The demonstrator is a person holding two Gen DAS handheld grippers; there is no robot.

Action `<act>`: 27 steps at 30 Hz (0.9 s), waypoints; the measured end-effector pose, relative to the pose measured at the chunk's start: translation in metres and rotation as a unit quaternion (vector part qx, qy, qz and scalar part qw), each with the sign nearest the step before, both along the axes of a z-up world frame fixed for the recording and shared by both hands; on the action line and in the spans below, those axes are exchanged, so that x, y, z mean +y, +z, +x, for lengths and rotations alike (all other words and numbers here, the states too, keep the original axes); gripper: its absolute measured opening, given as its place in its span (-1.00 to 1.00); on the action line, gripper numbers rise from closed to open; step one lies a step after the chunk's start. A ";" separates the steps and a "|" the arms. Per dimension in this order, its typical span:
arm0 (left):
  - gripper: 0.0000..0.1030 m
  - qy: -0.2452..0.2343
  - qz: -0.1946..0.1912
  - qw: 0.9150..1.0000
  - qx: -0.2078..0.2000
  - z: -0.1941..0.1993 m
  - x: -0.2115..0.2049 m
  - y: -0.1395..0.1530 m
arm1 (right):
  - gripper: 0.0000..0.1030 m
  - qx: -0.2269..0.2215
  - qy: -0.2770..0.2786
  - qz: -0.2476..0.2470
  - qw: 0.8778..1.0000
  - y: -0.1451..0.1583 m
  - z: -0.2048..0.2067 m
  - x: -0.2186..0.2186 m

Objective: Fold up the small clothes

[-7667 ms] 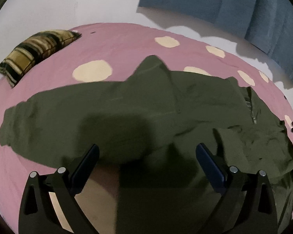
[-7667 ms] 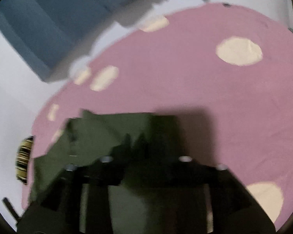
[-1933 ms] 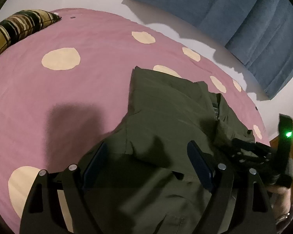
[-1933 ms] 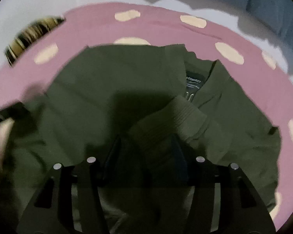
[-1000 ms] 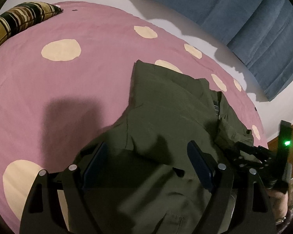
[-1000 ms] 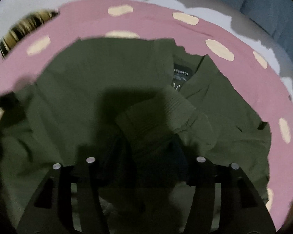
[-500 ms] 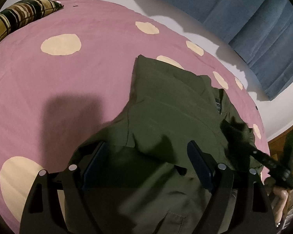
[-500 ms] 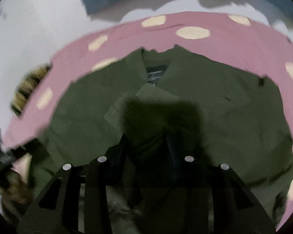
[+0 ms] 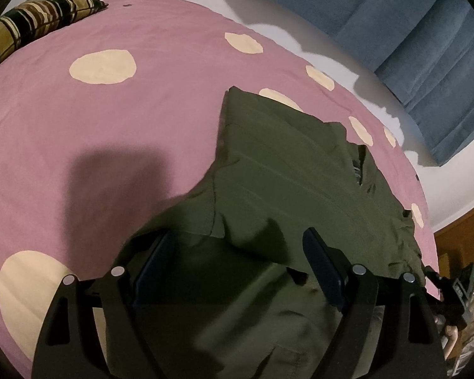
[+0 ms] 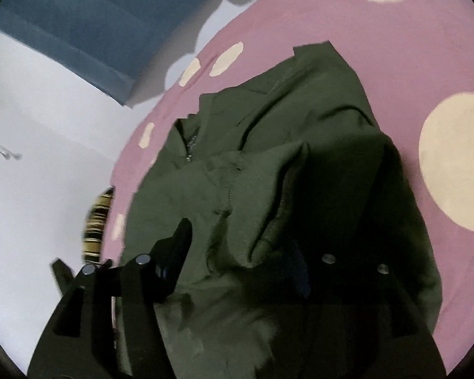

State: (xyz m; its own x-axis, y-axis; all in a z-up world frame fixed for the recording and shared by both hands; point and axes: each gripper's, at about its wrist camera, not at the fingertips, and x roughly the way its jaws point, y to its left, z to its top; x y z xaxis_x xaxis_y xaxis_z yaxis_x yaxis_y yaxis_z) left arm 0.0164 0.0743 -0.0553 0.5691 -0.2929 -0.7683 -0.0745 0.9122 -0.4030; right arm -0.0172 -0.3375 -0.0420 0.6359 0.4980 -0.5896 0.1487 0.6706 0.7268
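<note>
The green jacket point(image 9: 287, 189) is lying partly folded on the pink spotted bed point(image 9: 110, 132), the left claw point(image 9: 237, 271) is hanging spread wide over its hem, and the right claw point(image 10: 240, 252) is opening around a raised fold.

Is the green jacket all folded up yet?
Not yet. One side of the green jacket already lies folded over on the pink bedspread. The right tongs are opening around a bunched fold; the left tongs hover open. It still looks rumpled and needs more folds.
</note>
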 end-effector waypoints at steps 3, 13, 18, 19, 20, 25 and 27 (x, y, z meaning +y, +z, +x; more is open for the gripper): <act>0.60 0.001 0.002 1.000 0.002 0.000 0.000 -0.001 | 0.16 -0.005 -0.002 0.018 1.000 -0.003 0.003 -0.002; 0.60 0.001 0.007 1.000 0.005 0.001 0.001 -0.003 | -0.70 0.041 -0.042 -0.056 0.997 -0.017 0.003 0.006; 0.60 0.000 0.008 1.000 0.006 0.000 0.001 -0.006 | -0.70 0.042 -0.039 -0.087 0.995 -0.022 0.002 0.008; 0.60 0.000 0.008 1.000 0.007 0.001 0.001 -0.006 | -0.71 0.043 -0.039 -0.075 0.995 -0.026 0.003 0.004; 0.60 0.000 0.009 1.000 0.008 0.001 0.001 -0.007 | -0.70 0.044 -0.036 -0.063 0.996 -0.029 0.005 0.001; 0.60 -0.005 0.010 1.000 0.009 0.000 0.001 -0.007 | -0.55 0.028 -0.021 -0.041 0.999 -0.021 -0.007 -0.007; 0.60 -0.008 0.009 1.000 0.009 -0.001 0.003 -0.006 | -0.41 0.023 -0.019 -0.033 0.999 -0.017 -0.014 -0.010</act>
